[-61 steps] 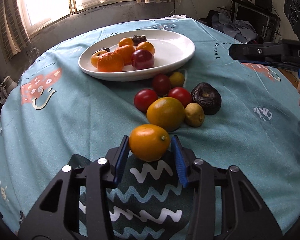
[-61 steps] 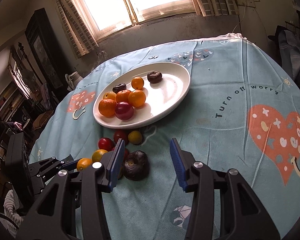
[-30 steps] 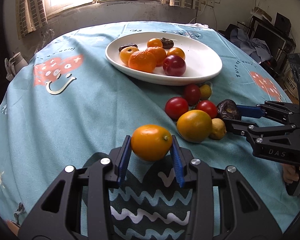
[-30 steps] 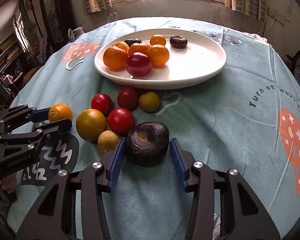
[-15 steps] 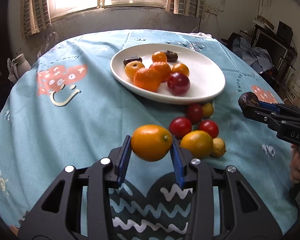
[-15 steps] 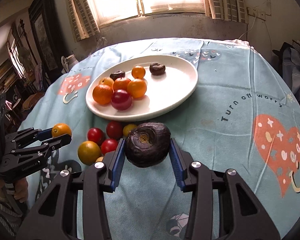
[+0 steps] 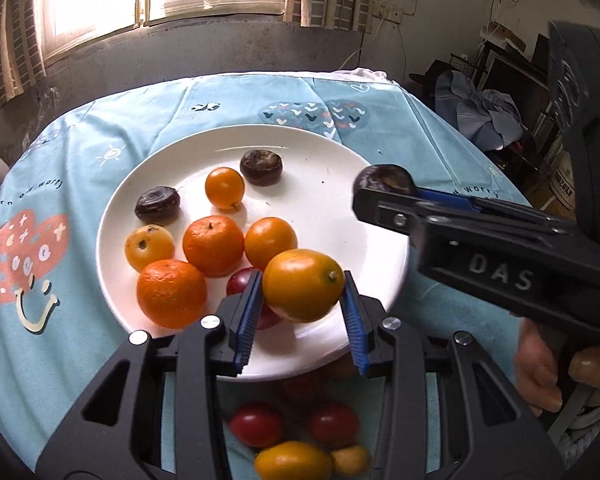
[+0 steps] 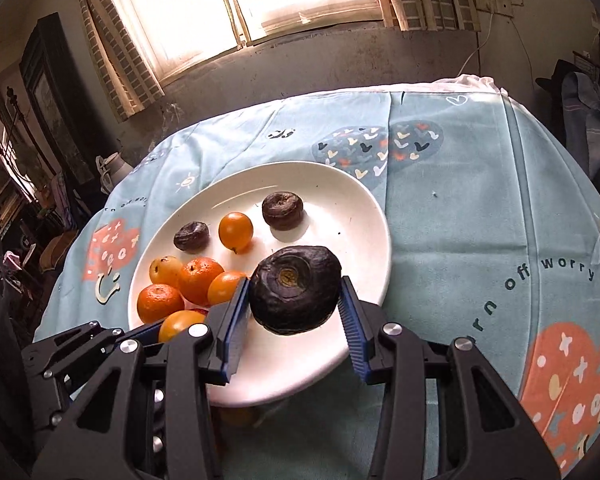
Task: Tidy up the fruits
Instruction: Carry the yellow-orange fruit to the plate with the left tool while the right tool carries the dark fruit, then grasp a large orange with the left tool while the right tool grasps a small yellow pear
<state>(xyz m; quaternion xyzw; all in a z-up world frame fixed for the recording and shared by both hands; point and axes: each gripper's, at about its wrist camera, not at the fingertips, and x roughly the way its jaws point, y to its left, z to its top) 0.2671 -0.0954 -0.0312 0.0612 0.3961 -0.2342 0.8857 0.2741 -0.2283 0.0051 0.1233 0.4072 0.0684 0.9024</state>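
Altogether eight fruits on plate [image 7: 340, 216], one in each tongs.

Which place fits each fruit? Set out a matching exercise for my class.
Things:
1. orange-yellow fruit
2. large dark wrinkled fruit
3. small orange fruit
4. two red fruits

Places:
A. on the cloth, near side of the white plate
B. in the right gripper
C. lying on the plate
D. in the left gripper

Pairs: 1-D, 2-B, 3-C, 4-A
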